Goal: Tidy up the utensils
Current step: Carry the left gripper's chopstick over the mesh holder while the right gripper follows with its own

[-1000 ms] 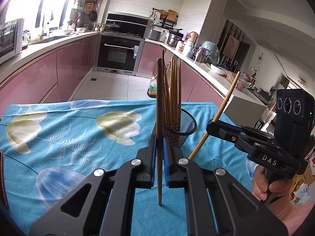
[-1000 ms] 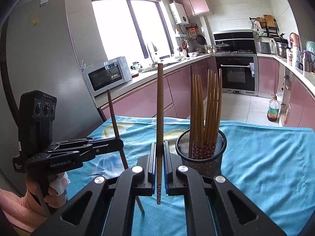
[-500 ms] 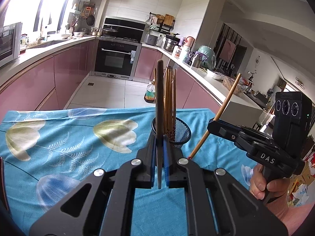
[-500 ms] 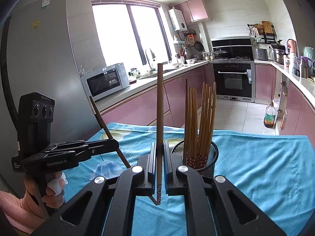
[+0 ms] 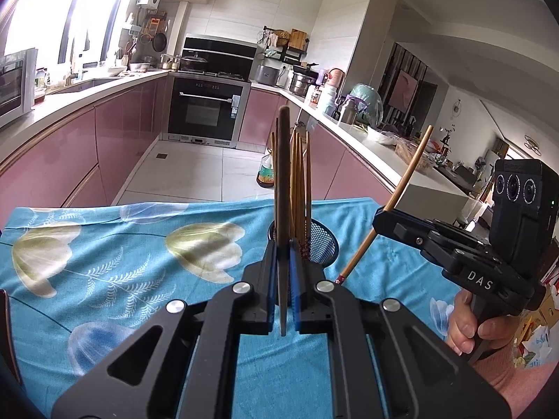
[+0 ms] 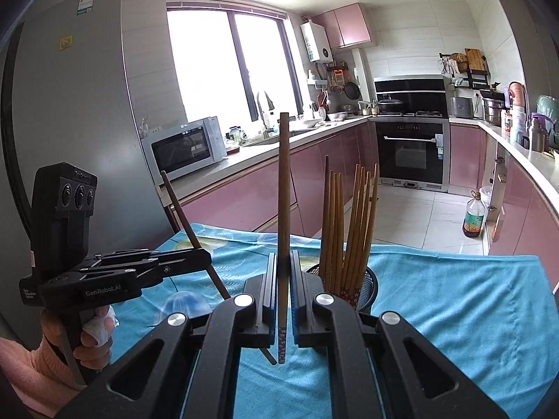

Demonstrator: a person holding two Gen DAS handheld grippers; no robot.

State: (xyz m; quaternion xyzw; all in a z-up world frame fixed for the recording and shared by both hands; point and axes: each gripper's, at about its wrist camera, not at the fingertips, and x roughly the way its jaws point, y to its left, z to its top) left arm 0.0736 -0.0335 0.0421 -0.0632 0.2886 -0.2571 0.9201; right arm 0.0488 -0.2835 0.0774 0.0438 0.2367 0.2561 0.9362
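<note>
Chopsticks (image 6: pixel 349 230), slim wooden rods, fill a black mesh cup (image 6: pixel 367 281); both tongs (image 5: pixel 283 300) (image 6: pixel 283 296) pinch one each

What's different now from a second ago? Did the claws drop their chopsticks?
No. Both views have tilted up a little, so the mesh cup of chopsticks sits lower and looks farther away. The left claw stays shut on its dark chopstick, and the right claw stays shut on its brown chopstick. The cup stays on the blue cloth.
</note>
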